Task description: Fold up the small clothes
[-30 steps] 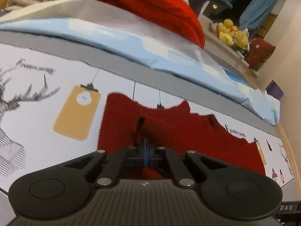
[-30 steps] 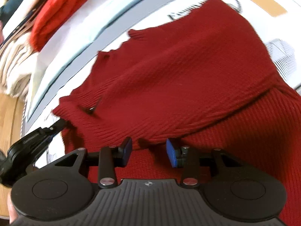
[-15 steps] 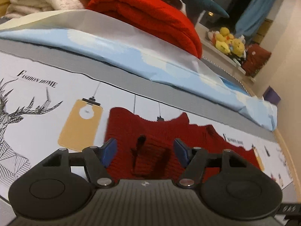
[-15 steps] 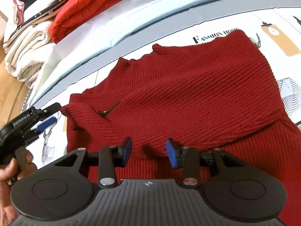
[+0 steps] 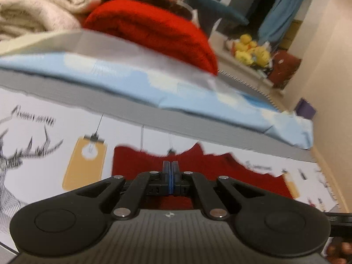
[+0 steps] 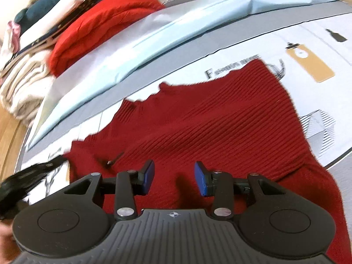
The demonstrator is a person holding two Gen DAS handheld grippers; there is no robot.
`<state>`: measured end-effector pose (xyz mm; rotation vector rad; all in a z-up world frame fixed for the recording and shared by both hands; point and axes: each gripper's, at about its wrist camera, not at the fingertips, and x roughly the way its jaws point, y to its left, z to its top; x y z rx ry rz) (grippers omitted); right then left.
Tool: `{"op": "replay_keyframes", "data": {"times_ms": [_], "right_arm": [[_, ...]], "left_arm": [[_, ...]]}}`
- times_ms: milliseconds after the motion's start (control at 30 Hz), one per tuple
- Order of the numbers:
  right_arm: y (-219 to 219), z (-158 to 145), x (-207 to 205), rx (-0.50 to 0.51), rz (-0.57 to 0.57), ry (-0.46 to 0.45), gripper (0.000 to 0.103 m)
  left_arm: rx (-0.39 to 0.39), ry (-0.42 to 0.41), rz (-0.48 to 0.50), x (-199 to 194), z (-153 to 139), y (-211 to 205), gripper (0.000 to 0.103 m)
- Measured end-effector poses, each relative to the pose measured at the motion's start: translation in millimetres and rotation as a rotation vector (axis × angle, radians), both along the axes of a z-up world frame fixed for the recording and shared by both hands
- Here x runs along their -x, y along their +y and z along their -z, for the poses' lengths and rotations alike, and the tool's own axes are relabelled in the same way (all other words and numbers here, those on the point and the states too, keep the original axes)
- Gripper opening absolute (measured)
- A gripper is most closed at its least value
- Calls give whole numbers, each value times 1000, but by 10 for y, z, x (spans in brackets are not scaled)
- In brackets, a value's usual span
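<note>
A dark red knit sweater (image 6: 209, 127) lies spread flat on a white printed sheet (image 6: 312, 44). My right gripper (image 6: 175, 178) hovers over its near part, open, blue pads apart with nothing between them. In the left wrist view the sweater (image 5: 209, 169) shows just past my left gripper (image 5: 171, 176), whose blue pads are pressed together with no fabric between them. In the right wrist view the left gripper (image 6: 33, 173) is a blurred black shape at the sweater's left edge. A small dark tag (image 6: 114, 161) sticks up from the knit there.
Behind the sheet (image 5: 44, 145) lies a folded light-blue cloth (image 5: 136, 81), then a bright red folded knit (image 5: 154, 30) and a cream blanket pile (image 5: 37, 11). Yellow plush toys (image 5: 253, 52) sit far right by the wall. A hand (image 5: 338, 248) shows bottom right.
My left gripper let go of a pinched fold of the sweater, opened, then shut again with nothing in it while lifting. The right gripper rose slightly and stayed open.
</note>
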<state>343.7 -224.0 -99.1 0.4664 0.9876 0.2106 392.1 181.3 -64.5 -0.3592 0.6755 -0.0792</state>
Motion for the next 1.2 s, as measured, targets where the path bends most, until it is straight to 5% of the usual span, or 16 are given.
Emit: {"op": "replay_keyframes", "data": {"times_ms": [167,233,300,433,500,567,600,633,933,1100,1167,1200], "right_arm": [[-54,-7,1,12,46,0,43],[-53,15,7,11,52,18,43],[-41,30,9,-3,52,33,43],[-6,30,7,0,36,37,43],[-5,29,5,-8,36,41,43],[-7,31,3,-11,30,44,43],[-8,31,1,-11,28,44,43],[-14,35,-2,-13,26,45,43],[-72,16,-19,-23,63,26,43],[-110,14,-14,-6,98,11,42],[-132,75,-27,26,122,49,46],[-141,120,-38,49,137,81,46]], "left_arm": [[9,68,-30,-37,133,185,8],[17,96,-8,-74,268,214,40],[16,100,5,-92,356,192,58],[46,63,53,-135,492,128,67],[64,81,62,-185,610,106,66],[85,90,80,-203,695,78,53],[100,101,103,-217,728,64,16],[80,109,110,-221,720,38,2],[76,24,165,138,-296,132,1],[-80,290,75,87,-23,169,3],[-148,287,58,63,15,128,3],[-114,257,65,58,-4,122,3]]}}
